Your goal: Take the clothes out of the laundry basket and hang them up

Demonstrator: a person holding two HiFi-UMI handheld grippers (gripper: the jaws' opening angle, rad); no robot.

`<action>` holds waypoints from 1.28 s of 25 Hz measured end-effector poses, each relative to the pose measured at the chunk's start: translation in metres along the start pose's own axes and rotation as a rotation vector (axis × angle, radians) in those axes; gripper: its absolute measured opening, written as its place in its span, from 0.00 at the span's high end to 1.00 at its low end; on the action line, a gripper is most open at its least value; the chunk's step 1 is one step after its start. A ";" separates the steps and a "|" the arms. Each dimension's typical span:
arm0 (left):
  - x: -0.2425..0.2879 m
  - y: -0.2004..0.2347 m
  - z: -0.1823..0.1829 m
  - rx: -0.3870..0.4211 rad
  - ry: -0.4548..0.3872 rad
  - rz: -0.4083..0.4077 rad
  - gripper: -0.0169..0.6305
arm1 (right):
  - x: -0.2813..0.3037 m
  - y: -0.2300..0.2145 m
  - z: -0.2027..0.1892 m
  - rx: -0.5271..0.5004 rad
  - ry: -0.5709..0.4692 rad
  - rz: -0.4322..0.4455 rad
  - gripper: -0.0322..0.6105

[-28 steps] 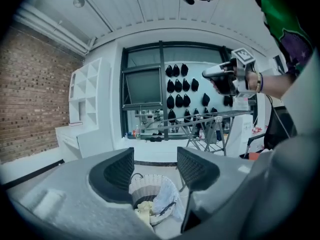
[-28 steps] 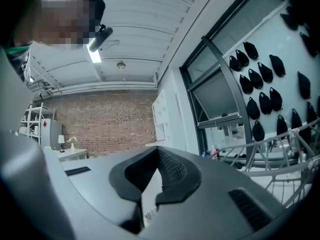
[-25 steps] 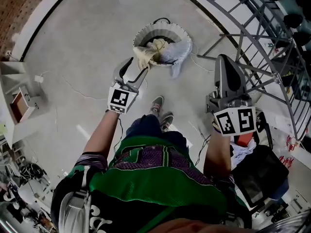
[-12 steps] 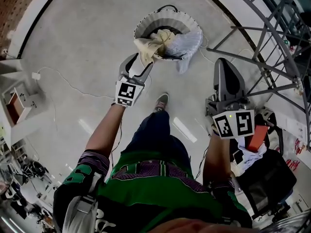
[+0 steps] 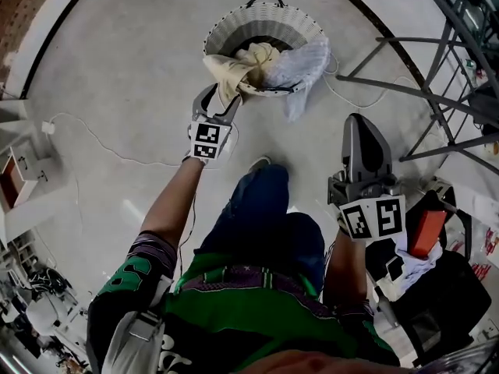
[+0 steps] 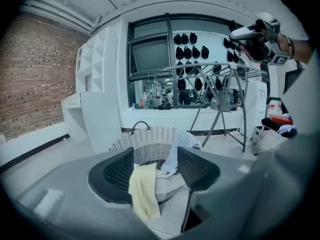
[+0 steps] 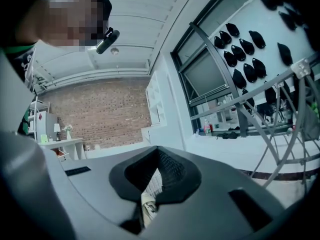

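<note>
A white wicker laundry basket (image 5: 234,23) stands on the floor ahead of me. A cream garment (image 5: 232,70) hangs over its near rim and a pale bluish-white one (image 5: 302,67) droops over the right rim. My left gripper (image 5: 218,101) is open, just short of the cream garment, with nothing between its fingers. In the left gripper view the basket (image 6: 150,144) and the cream garment (image 6: 142,189) show between the spread jaws of the left gripper (image 6: 157,171). My right gripper (image 5: 360,127) is shut and empty, off to the basket's right. The right gripper (image 7: 157,176) shows its pads together.
A grey metal drying rack (image 5: 437,61) stands at the right, also in the left gripper view (image 6: 215,79). A black bag with a red box (image 5: 427,232) sits at the lower right. A cable (image 5: 93,142) runs across the floor at the left, towards white shelving (image 5: 15,185).
Both grippers have sunk. The left one has drawn close to the basket's near rim and the cream garment. The basket sits nearer in the head view.
</note>
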State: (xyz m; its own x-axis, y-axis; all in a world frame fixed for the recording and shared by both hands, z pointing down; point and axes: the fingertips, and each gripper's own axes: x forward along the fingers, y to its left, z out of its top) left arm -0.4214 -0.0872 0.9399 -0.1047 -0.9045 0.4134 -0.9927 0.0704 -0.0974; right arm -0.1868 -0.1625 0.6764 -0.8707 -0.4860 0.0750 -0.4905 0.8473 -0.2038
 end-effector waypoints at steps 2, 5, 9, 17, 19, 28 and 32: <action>0.017 -0.001 -0.025 0.004 0.018 0.009 0.57 | -0.001 -0.008 -0.019 0.002 -0.006 -0.003 0.95; 0.043 0.002 -0.062 0.028 0.070 0.022 0.57 | 0.002 -0.020 -0.045 0.018 -0.011 -0.014 0.95; 0.074 0.018 -0.098 0.029 0.123 0.069 0.57 | 0.009 -0.037 -0.073 0.033 -0.008 -0.023 0.95; 0.108 0.031 -0.115 -0.001 0.134 0.107 0.55 | 0.025 -0.052 -0.104 0.051 0.026 -0.026 0.95; 0.107 0.033 -0.115 0.013 0.149 0.099 0.56 | 0.028 -0.053 -0.104 0.059 0.035 -0.027 0.95; 0.079 0.049 -0.083 -0.034 0.216 0.108 0.92 | 0.034 -0.039 -0.061 0.092 0.070 -0.024 0.95; 0.064 0.046 -0.045 -0.043 0.201 0.084 0.92 | 0.033 -0.028 -0.023 0.080 0.077 -0.017 0.95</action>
State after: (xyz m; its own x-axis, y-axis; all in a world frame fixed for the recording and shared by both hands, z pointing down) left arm -0.4761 -0.1225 1.0028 -0.1926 -0.7932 0.5777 -0.9812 0.1638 -0.1022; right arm -0.2022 -0.1976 0.7067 -0.8638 -0.4800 0.1532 -0.5038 0.8175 -0.2791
